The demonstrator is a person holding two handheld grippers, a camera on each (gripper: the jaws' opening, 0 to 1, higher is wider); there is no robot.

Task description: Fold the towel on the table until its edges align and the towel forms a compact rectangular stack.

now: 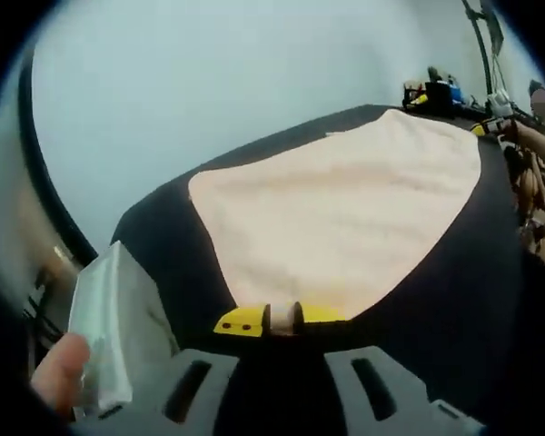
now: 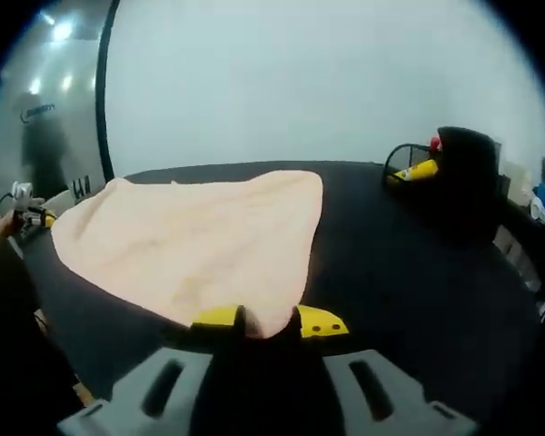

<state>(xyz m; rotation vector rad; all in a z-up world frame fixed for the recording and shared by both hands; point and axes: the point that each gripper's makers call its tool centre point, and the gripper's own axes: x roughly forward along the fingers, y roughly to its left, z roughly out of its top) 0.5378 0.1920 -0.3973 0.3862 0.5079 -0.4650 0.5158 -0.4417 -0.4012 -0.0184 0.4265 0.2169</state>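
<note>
1. two yellow-tipped grippers are seen at the towel's near edge: left gripper pinched shut on the hem, right gripper clamped on a corner.
2. peach towel is spread flat on the black table.
3. clutter is parked at the table's far edge.

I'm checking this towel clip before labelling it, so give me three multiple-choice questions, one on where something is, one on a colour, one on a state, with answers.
1. Where does the towel lie?
A. on the black table
B. on the floor
C. over a chair

2. What colour are the tips of the gripper fingers?
A. red
B. yellow
C. blue

3. What state is the towel in?
A. rolled up
B. folded into a compact stack
C. spread out flat

Answers:
1. A, since dark tabletop shows around its edges in both views.
2. B, the pads at the towel's near edge are yellow on the left gripper and the right gripper.
3. C, it lies open as one broad sheet.
</note>
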